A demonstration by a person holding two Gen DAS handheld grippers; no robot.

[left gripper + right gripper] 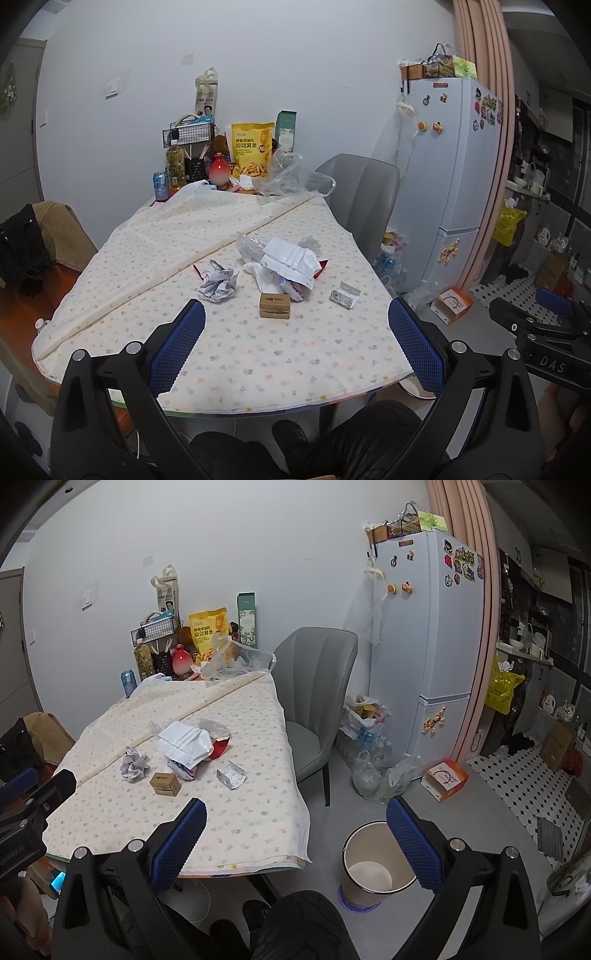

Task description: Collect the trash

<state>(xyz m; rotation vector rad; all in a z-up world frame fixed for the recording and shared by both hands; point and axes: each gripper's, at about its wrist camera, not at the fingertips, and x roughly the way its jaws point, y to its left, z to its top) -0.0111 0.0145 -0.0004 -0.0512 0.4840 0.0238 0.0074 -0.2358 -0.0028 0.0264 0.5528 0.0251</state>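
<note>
Trash lies mid-table on the flowered cloth: a crumpled paper ball [217,281] [133,763], a small brown box [274,306] [165,784], a heap of white paper and wrappers [290,264] [188,746], and a pill blister pack [345,294] [231,775]. A round waste bin [376,867] stands on the floor right of the table, nothing but its pale bottom showing inside. My left gripper [296,325] hovers open near the table's front edge, short of the box. My right gripper [295,823] hangs open over the table's right corner and the bin.
The table's [258,362] far end is crowded with a yellow snack bag [252,149], bottles, a can and a clear plastic bag. A grey chair [317,686] stands at the right side, with plastic bags and an orange box [445,779] on the floor before the fridge [436,646]. The person's knees sit under the table edge.
</note>
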